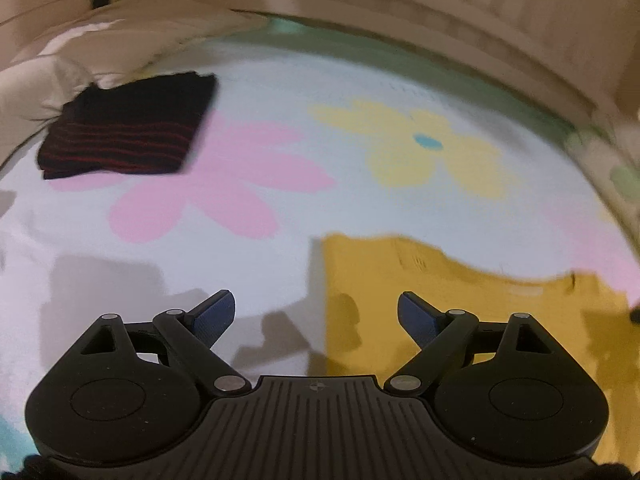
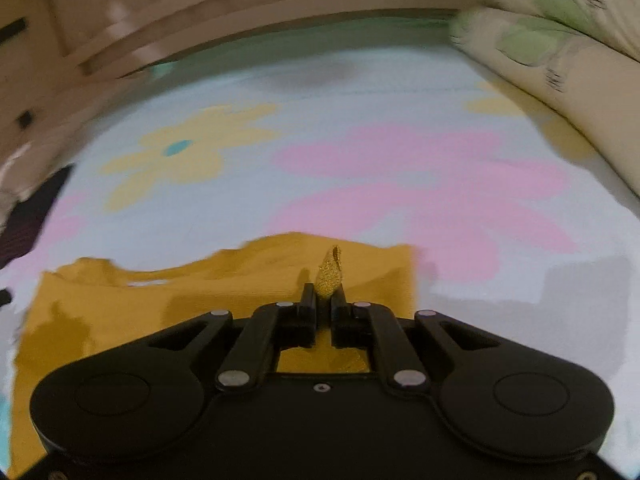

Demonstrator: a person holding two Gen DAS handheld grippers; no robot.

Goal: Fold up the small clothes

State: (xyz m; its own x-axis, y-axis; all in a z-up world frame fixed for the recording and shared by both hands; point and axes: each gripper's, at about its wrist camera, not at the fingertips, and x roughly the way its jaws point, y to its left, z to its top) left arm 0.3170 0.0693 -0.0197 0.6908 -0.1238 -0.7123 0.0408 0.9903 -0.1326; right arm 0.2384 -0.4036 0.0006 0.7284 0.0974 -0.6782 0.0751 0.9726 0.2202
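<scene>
R claw (image 2: 323,300) pinches yellow garment (image 2: 224,280) (L claw (image 1: 316,314) agape).

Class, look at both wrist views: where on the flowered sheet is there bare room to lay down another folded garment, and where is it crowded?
Free: the stretch between the folded black striped garment and the yellow garment, across the pink flower and yellow flower; also right of the yellow garment, toward the pillows. Crowded: the near edge, where the right gripper pinches the yellow cloth.

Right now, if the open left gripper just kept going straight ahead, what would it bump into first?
Probably the flowered bedsheet: the left gripper points at bare sheet beside the yellow garment's left edge. Depth is unclear.
</scene>
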